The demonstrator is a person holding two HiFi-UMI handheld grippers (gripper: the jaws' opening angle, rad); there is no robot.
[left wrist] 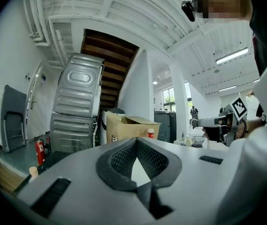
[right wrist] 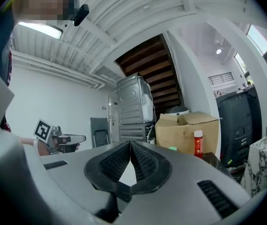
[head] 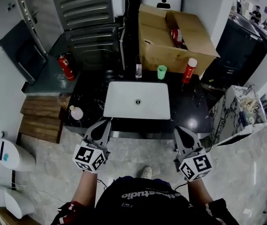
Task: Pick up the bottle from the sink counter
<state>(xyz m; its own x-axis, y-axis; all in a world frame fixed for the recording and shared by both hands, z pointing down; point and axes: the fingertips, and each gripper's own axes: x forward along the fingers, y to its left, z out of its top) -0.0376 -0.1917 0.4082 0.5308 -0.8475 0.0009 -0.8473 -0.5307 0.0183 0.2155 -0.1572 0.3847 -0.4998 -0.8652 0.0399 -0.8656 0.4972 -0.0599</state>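
The counter [head: 194, 111] is glossy black speckled stone, and the sink [head: 124, 100] is smooth white glazed stuff. The box [head: 164, 48] is plain matt brown cardboard. The red bottle [head: 189, 70] looks like shiny plastic with a white cap. The steps [head: 42, 118] are bare wood. The left gripper [head: 108, 121] and right gripper [head: 176, 129] are matt grey plastic with black ribbed pads [left wrist: 124, 161].

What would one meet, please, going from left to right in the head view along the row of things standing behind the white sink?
Red fire extinguisher → small clear bottle → green cup → red bottle with a white cap.
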